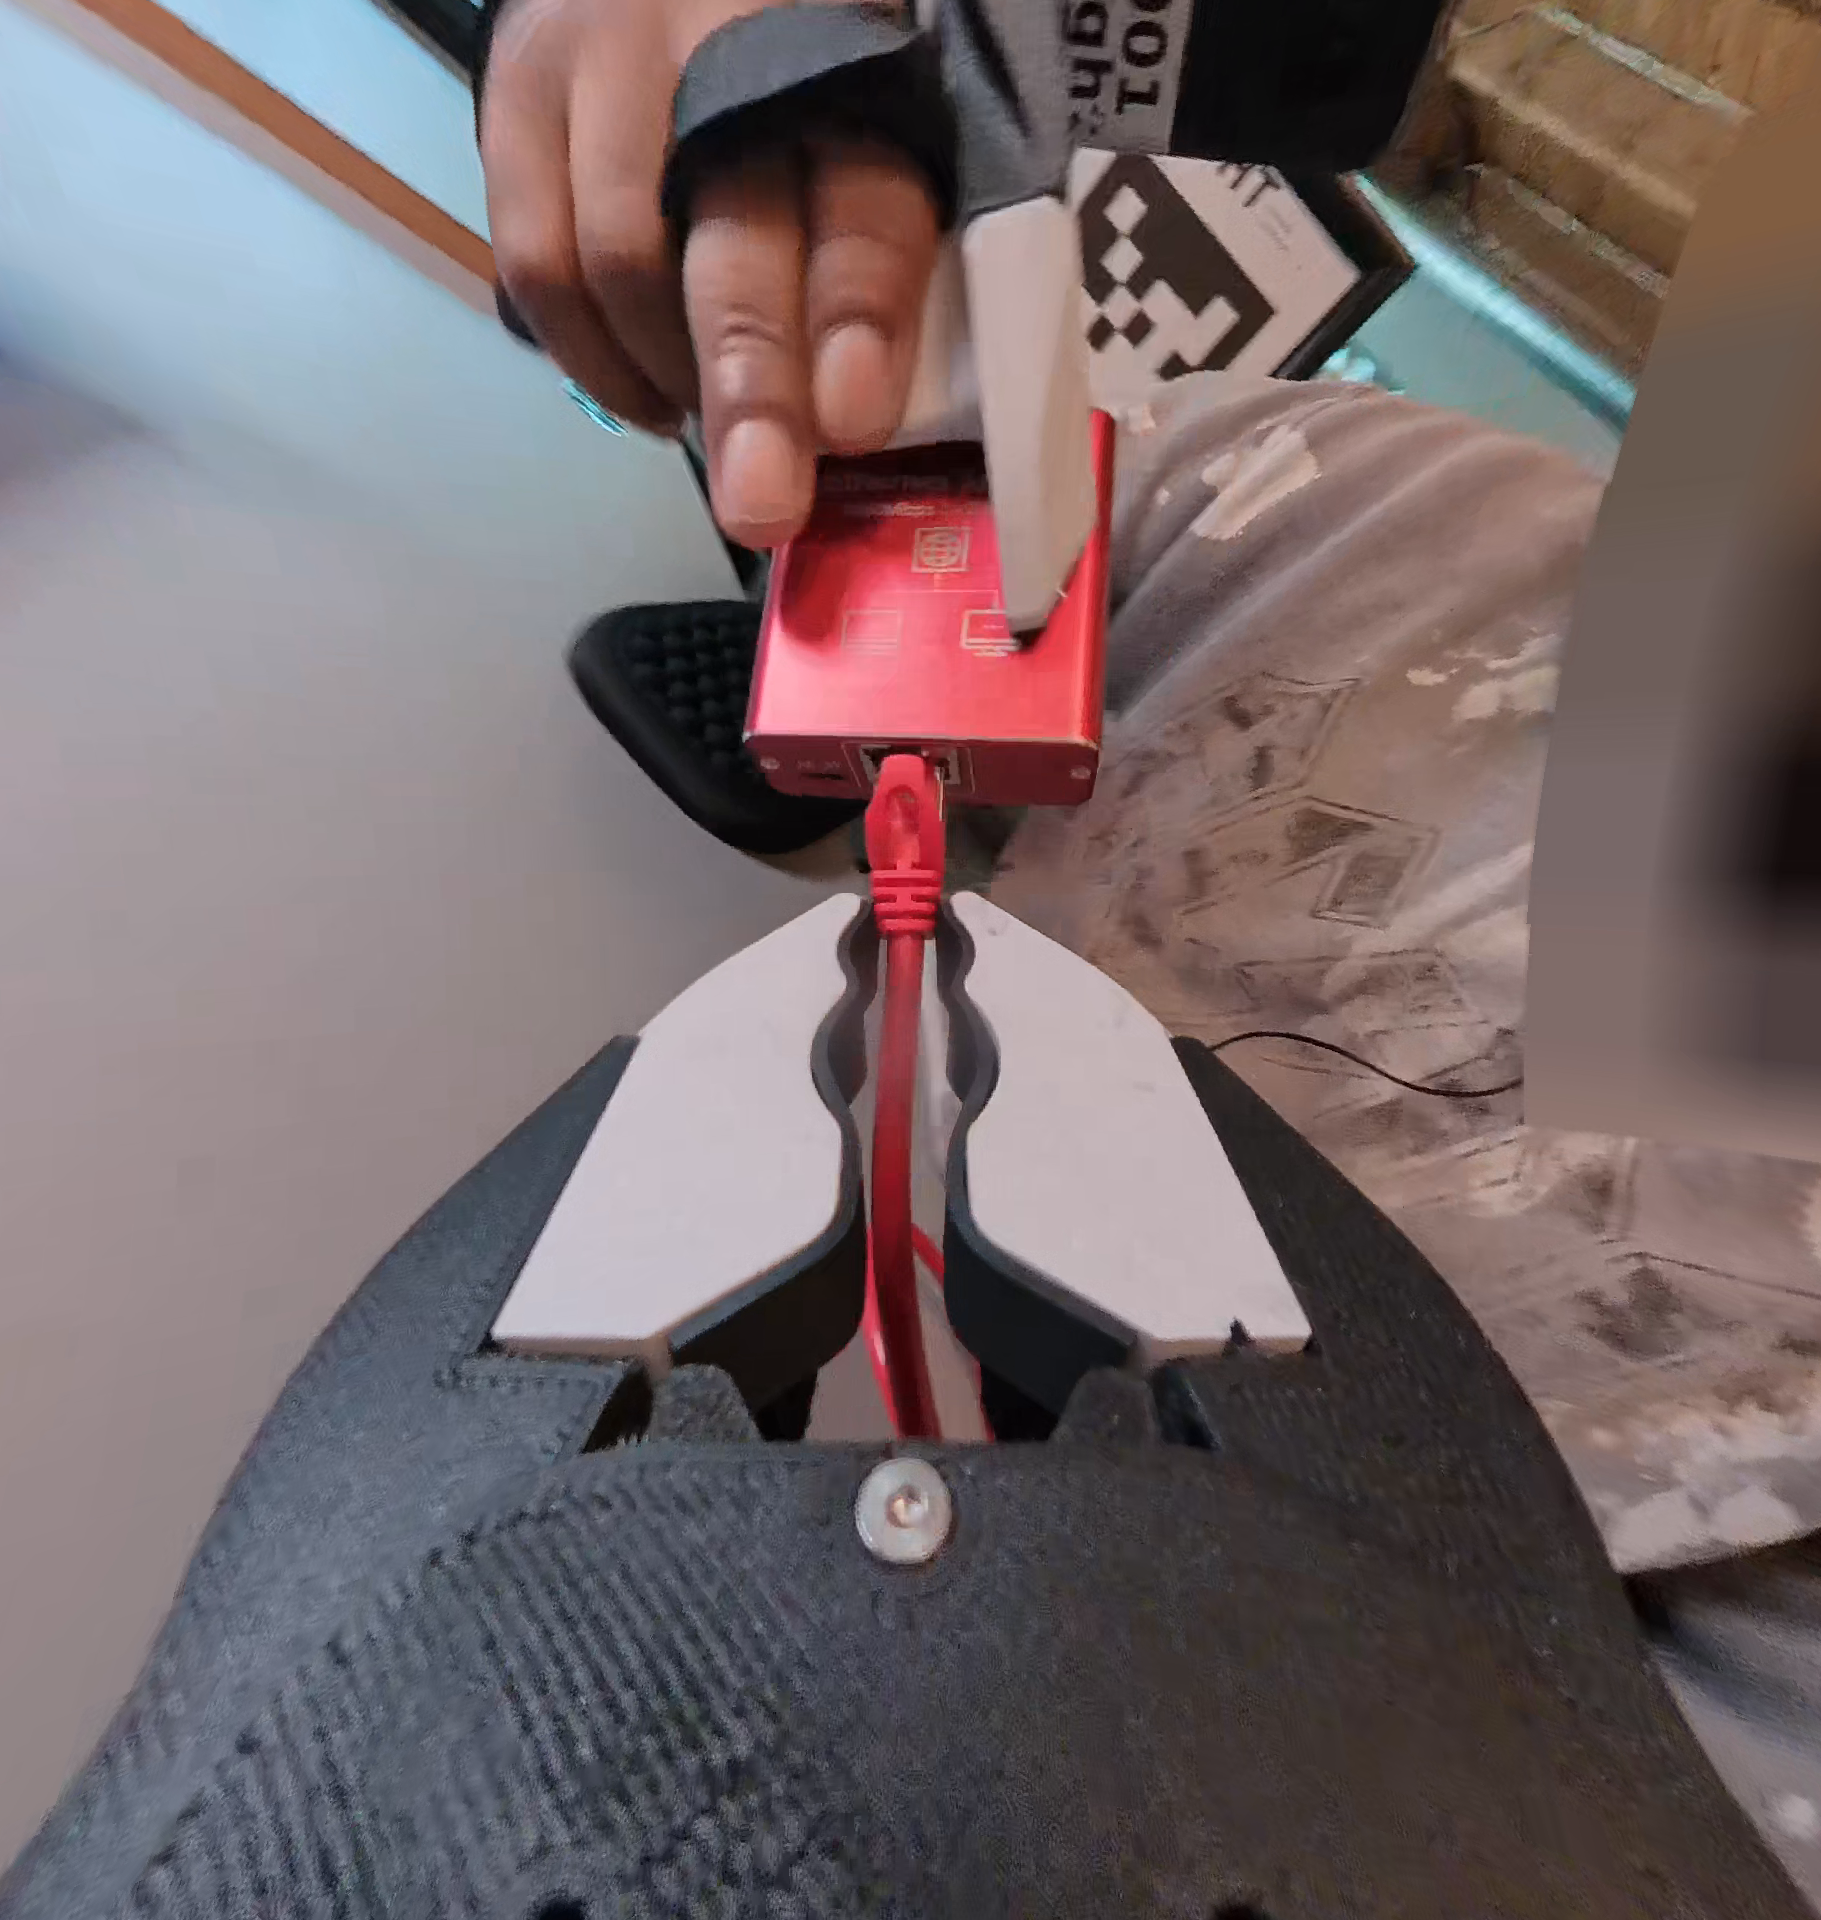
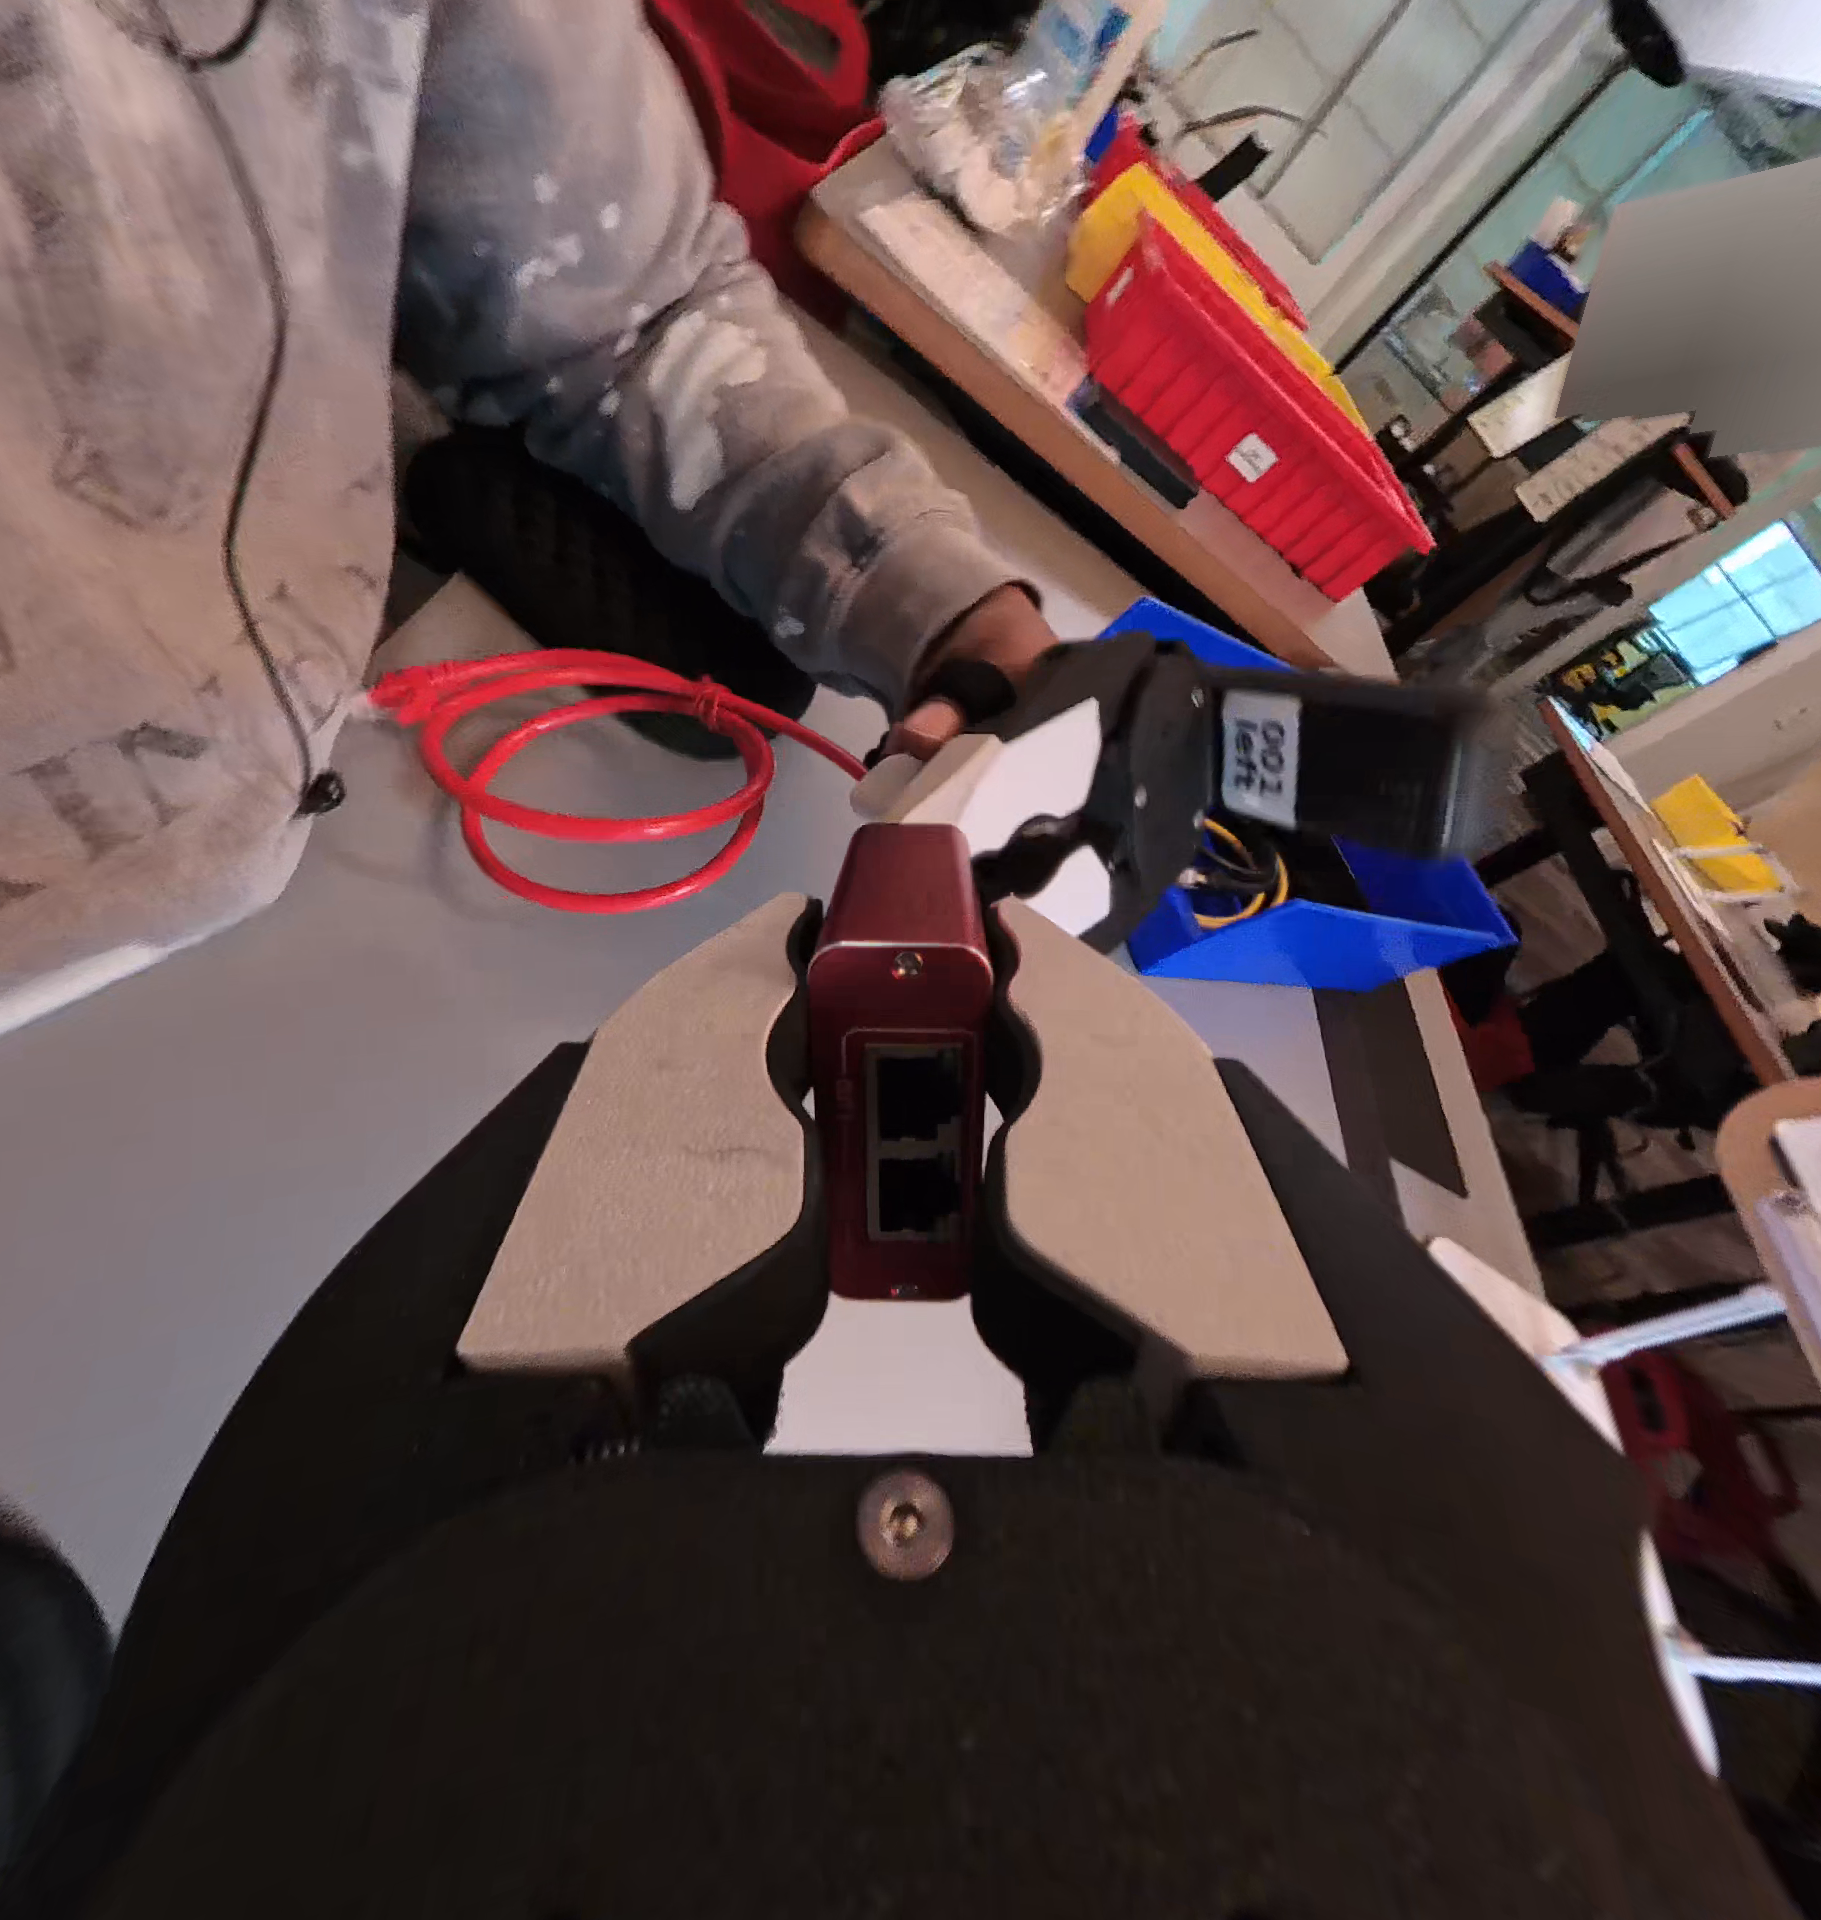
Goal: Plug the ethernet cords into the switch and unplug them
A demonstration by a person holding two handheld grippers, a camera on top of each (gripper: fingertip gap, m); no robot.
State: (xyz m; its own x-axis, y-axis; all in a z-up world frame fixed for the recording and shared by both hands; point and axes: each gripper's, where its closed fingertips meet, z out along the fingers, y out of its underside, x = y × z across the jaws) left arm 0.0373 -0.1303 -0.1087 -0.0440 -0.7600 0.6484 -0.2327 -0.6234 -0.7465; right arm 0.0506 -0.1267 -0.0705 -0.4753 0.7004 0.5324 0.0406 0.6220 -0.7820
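Note:
In the left wrist view my left gripper [image 1: 908,920] is shut on a red ethernet cord [image 1: 898,1122] just behind its plug [image 1: 904,821]. The plug's tip sits in a port on the near face of the red switch [image 1: 916,665]; I cannot tell how deep. A white finger [image 1: 1031,468] of the right gripper lies across the switch top, beside a person's hand [image 1: 740,312]. In the right wrist view my right gripper [image 2: 901,920] is shut on the switch [image 2: 901,997], whose two empty ports [image 2: 916,1143] face the camera. The rest of the cord [image 2: 615,800] lies coiled on the white table [image 2: 262,1143].
The left gripper [image 2: 1197,769] and the person's sleeve [image 2: 677,395] show beyond the switch. A blue bin [image 2: 1332,935] stands to the right of it. Red and yellow bins [image 2: 1249,416] sit on a farther table. A black chair seat [image 1: 677,707] is below the switch.

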